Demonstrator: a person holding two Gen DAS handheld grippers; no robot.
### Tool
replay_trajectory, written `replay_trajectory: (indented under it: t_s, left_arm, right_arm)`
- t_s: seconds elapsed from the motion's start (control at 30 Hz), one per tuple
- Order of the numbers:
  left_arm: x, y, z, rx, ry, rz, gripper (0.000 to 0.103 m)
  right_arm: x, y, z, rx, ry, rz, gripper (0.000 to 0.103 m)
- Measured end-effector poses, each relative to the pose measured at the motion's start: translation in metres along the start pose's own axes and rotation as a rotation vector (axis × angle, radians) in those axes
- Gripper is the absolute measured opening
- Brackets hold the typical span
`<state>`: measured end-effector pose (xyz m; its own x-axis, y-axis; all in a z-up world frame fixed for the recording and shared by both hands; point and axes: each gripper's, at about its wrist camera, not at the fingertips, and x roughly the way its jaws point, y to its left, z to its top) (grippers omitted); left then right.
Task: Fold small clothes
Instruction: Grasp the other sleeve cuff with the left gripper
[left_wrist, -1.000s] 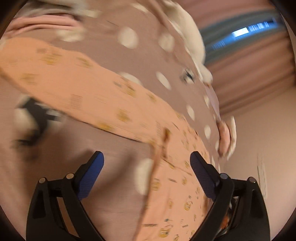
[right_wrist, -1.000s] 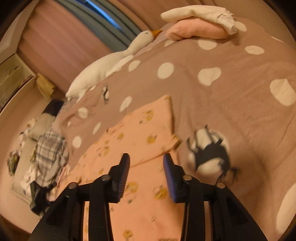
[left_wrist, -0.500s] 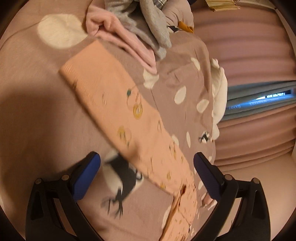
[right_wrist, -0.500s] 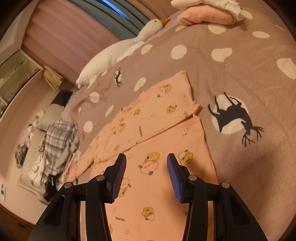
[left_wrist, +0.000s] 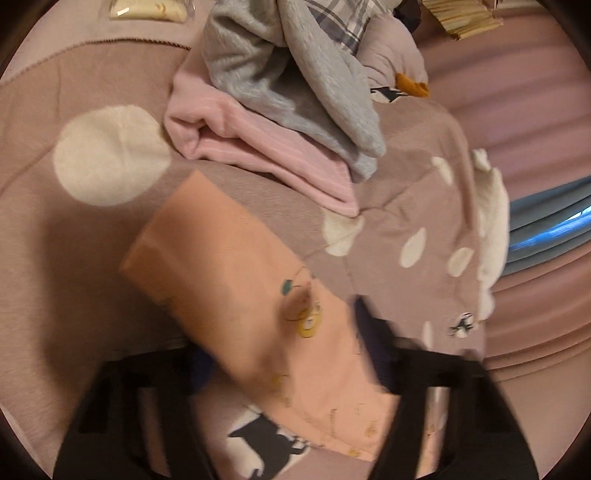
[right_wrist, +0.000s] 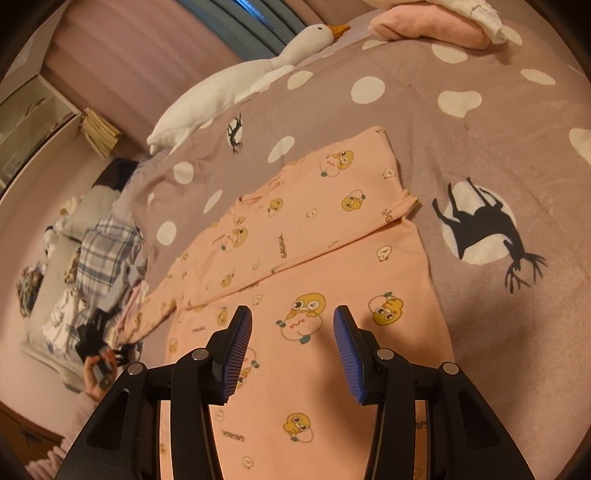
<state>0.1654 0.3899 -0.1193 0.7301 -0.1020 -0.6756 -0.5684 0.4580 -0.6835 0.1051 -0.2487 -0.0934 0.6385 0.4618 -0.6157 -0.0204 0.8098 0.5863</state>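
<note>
My right tool (right_wrist: 291, 350) hovers with its jaws spread over the body of the peach shirt (right_wrist: 317, 266), one sleeve already folded across it on the bed (right_wrist: 480, 155). My left tool (left_wrist: 280, 373) straddles the other sleeve (left_wrist: 236, 280); blur hides whether it grips. Next, I judge, that sleeve folds inward.

From my right wrist view the shirt (right_wrist: 314, 266) lies flat mid-frame on the blanket (right_wrist: 480, 155), one sleeve folded across its body. The goose plush (right_wrist: 236, 81) sits behind it, upper left, folded clothes (right_wrist: 428, 26) at the top right. In my left wrist view a sleeve (left_wrist: 236, 288) runs diagonally, with a clothes pile (left_wrist: 288, 92) behind it.
</note>
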Motion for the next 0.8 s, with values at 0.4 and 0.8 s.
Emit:
replay_trajectory:
  t_s: [0.4, 0.8]
  left_arm:
    - [-0.037, -0.110, -0.039, 0.383, 0.000, -0.099, 0.007]
    - [-0.013, -0.249, -0.192, 0.737, 0.185, -0.264, 0.007]
  right_arm:
    - [-0.005, -0.002, -0.009, 0.021, 0.005, 0.018, 0.046]
    - [-0.014, -0.020, -0.023, 0.080, 0.002, 0.040, 0.046]
